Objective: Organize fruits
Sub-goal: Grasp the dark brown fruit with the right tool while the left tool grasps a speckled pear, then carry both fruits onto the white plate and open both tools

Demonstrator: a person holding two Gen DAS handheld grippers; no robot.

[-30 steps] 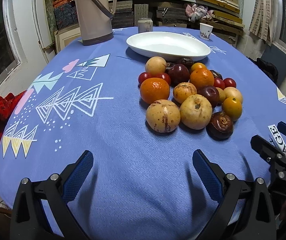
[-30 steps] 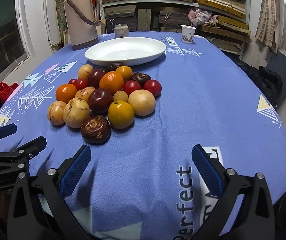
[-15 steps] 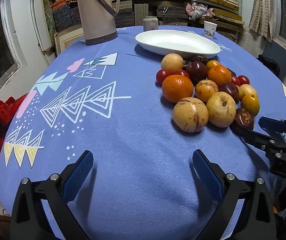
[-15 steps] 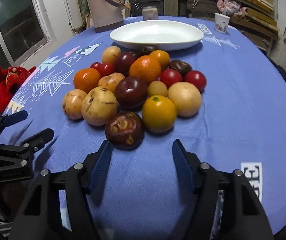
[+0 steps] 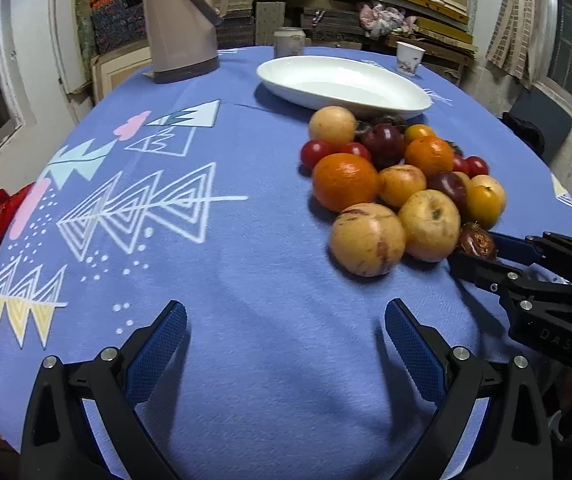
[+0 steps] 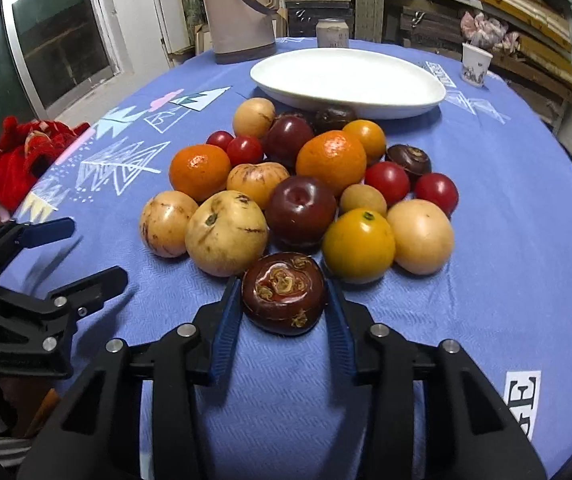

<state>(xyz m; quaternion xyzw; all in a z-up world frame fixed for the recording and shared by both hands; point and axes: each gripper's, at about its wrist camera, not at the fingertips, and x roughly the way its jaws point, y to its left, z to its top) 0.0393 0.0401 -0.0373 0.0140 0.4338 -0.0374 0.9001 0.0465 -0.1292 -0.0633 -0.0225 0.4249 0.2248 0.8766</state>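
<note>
A pile of mixed fruit (image 6: pixel 298 184) lies on the blue tablecloth in front of an empty white oval plate (image 6: pixel 346 78). My right gripper (image 6: pixel 283 304) has its blue pads on both sides of a dark brown water chestnut (image 6: pixel 283 294) at the pile's near edge, which rests on the cloth. In the left wrist view the right gripper (image 5: pixel 482 250) reaches in from the right around that chestnut (image 5: pixel 476 240). My left gripper (image 5: pixel 286 344) is open and empty over bare cloth, left of the pile (image 5: pixel 398 184).
A beige thermos (image 5: pixel 181 20), a can (image 5: pixel 289 42) and a small paper cup (image 5: pixel 408 58) stand behind the plate (image 5: pixel 342 86). Red fabric (image 6: pixel 25 156) lies off the table's left edge. Shelves of stacked boards fill the background.
My right gripper moved forward to the pile and narrowed from wide open to closed around the water chestnut. My left gripper shifted slightly left and stayed open.
</note>
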